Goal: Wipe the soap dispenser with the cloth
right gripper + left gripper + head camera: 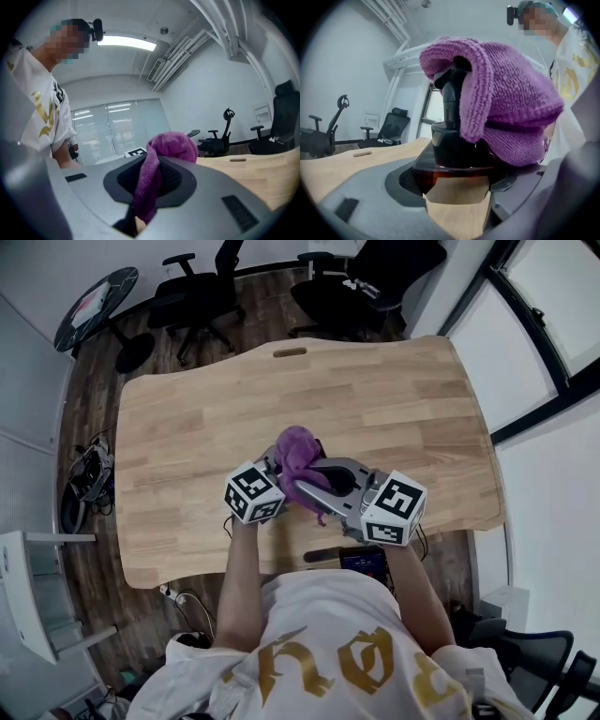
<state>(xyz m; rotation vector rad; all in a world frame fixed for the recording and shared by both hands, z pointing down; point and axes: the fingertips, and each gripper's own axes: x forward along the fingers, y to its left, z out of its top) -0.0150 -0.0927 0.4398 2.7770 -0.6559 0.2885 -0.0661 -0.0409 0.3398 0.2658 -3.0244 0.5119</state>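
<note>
Head view, nearest first: the person's white shirt with gold print fills the lower edge, and both forearms reach forward over the near rim of the wooden table. A small dark device lies at that near rim, just before the right gripper's marker cube. The left gripper and right gripper come together over the near middle of the tabletop, their tips all but touching under a bunched purple cloth.

In the left gripper view the two grey jaws are pressed against the sides of the soap dispenser, a dark amber bottle with a black pump, which stands upright between them with bare wood showing beneath it. The cloth is draped over the pump head and hangs down the bottle's right side, hiding the spout.

In the right gripper view the jaws are drawn narrow and pinch a hanging fold of the cloth between their dark pads; the rest of it is heaped up past the tips.

Beyond the grippers the far half of the table is plain wood with a slot near its back edge. Past that, black office chairs stand on the dark floor, and a small round table sits at the far left
</note>
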